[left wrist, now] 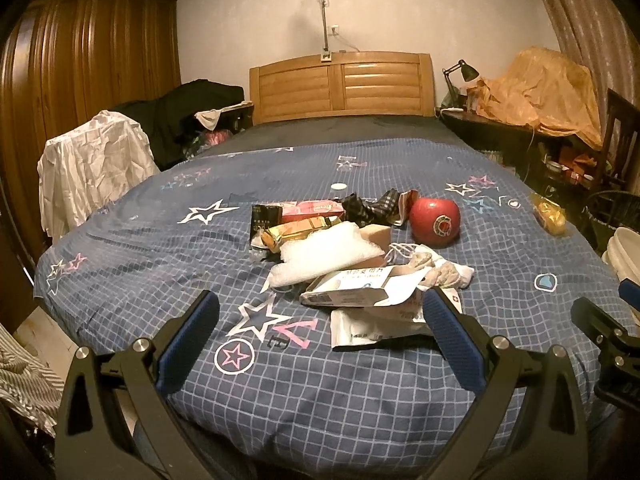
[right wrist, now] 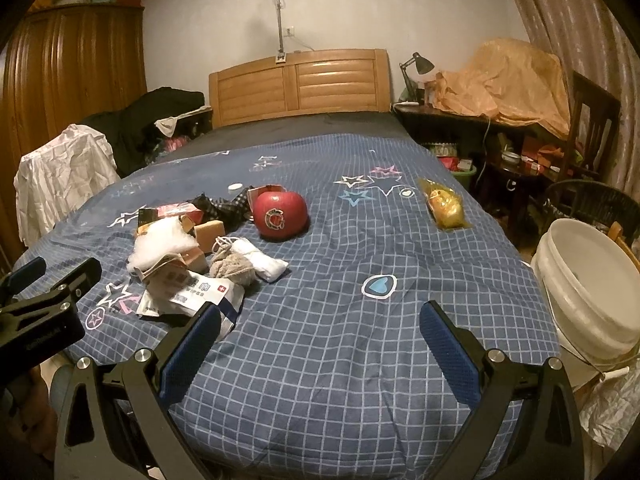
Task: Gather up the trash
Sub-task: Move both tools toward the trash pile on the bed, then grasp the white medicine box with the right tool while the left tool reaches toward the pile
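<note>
A bed (left wrist: pixel 320 380) covered by a blue grid-patterned quilt with star prints fills both views, its wooden headboard (left wrist: pixel 342 86) against the far wall. A brown wardrobe (left wrist: pixel 80 80) stands to the left, and a cluttered dark desk (right wrist: pixel 480 128) draped with an orange cloth (right wrist: pixel 508 80) stands to the right. A white bucket (right wrist: pixel 592 292) stands on the floor at the bed's right side, beside the foot corner.

The trash lies in a loose pile (left wrist: pixel 340 252) left of the quilt's centre: a white bubble-wrap sheet (left wrist: pixel 320 254), a torn white carton with printed text (left wrist: pixel 360 290), flat white packets under it (left wrist: pixel 372 328), a pink box (left wrist: pixel 314 208), a gold wrapper (left wrist: pixel 308 228), dark checked wrapping (left wrist: pixel 368 206), and a greyish wad tied with string (right wrist: pixel 232 266), possibly cloth or paper. A red apple with a sticker (left wrist: pixel 435 222) rests just right of the pile. A yellow wrapped packet (right wrist: pixel 446 206) lies well apart, near the right edge. A small white cap (left wrist: pixel 339 187) lies beyond the pile.

The left gripper (left wrist: pixel 320 328) hovers over the near edge of the pile, jaws spread wide and empty, its right finger just beside the carton. The right gripper (right wrist: pixel 320 336) hangs over bare quilt, jaws likewise spread with nothing between them.
</note>
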### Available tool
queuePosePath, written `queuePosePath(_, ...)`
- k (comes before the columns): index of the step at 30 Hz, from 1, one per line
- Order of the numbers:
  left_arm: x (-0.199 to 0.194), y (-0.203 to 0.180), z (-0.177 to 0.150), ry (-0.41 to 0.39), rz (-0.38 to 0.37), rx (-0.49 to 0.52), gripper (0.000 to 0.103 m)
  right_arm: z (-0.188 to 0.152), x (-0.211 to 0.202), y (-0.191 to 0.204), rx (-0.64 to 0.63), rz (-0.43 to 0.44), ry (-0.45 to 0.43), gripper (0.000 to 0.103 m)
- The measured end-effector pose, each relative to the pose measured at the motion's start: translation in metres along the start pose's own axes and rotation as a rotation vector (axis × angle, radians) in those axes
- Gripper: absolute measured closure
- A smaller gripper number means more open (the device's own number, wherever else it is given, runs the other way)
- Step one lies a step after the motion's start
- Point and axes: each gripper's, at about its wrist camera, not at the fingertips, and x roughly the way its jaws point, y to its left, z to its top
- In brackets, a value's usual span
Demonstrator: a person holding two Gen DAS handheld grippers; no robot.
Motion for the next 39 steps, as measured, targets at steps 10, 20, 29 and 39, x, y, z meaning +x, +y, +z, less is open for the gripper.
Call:
queuePosePath(10, 0.001, 0.000, 0.000, 0.004, 0.001, 0.002, 0.005, -0.001, 0.001, -0.002, 0.003, -0.004, 0.015, 0.004)
queuePosePath(20, 0.002, 0.000, -0.003, 0.003, 0.002, 0.001, 0.005, -0.002, 0.001, -0.002, -0.002, -0.006, 0.018, 0.004)
queuePosePath(29, 0.005, 0.011, -0.006, 0.016, 0.014, -0.007, 0.005, -0.003, 0.007, 0.005, -0.018, 0.010, 0.029, 0.004)
queuePosePath(39, 0.020, 0.082, -0.020, 0.083, 0.090, -0.111, 0.005, 0.000, 0.025, 0.055, -0.235, 0.236, 0.024, 0.004)
